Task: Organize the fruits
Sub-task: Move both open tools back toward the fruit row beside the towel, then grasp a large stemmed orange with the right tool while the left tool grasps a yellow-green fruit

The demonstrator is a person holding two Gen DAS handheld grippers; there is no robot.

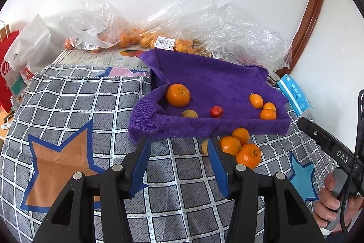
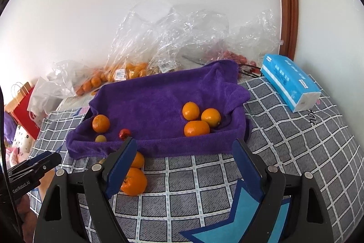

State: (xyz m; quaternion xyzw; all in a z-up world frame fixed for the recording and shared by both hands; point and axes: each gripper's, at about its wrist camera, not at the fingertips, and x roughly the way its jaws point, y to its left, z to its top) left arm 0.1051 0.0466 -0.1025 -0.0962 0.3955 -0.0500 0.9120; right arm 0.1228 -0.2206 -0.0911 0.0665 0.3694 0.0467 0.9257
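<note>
A purple towel-lined tray (image 1: 211,81) (image 2: 159,97) holds a large orange (image 1: 178,95) (image 2: 101,123), a small yellow-green fruit (image 1: 190,113) (image 2: 100,138), a small red fruit (image 1: 216,111) (image 2: 124,133) and three small oranges (image 1: 265,106) (image 2: 199,118). Three loose oranges (image 1: 240,147) (image 2: 134,178) lie on the cloth in front of the tray, with a pale fruit (image 1: 204,147) beside them. My left gripper (image 1: 178,147) is open and empty, just left of the loose oranges. My right gripper (image 2: 184,149) is open and empty, right of them.
A grey checked cloth with star patches (image 1: 68,106) (image 2: 295,140) covers the table. Clear plastic bags of oranges (image 1: 127,35) (image 2: 127,72) lie along the wall behind the tray. A blue tissue pack (image 2: 290,81) (image 1: 294,92) lies at the right. Paper bags (image 1: 9,60) stand at the left.
</note>
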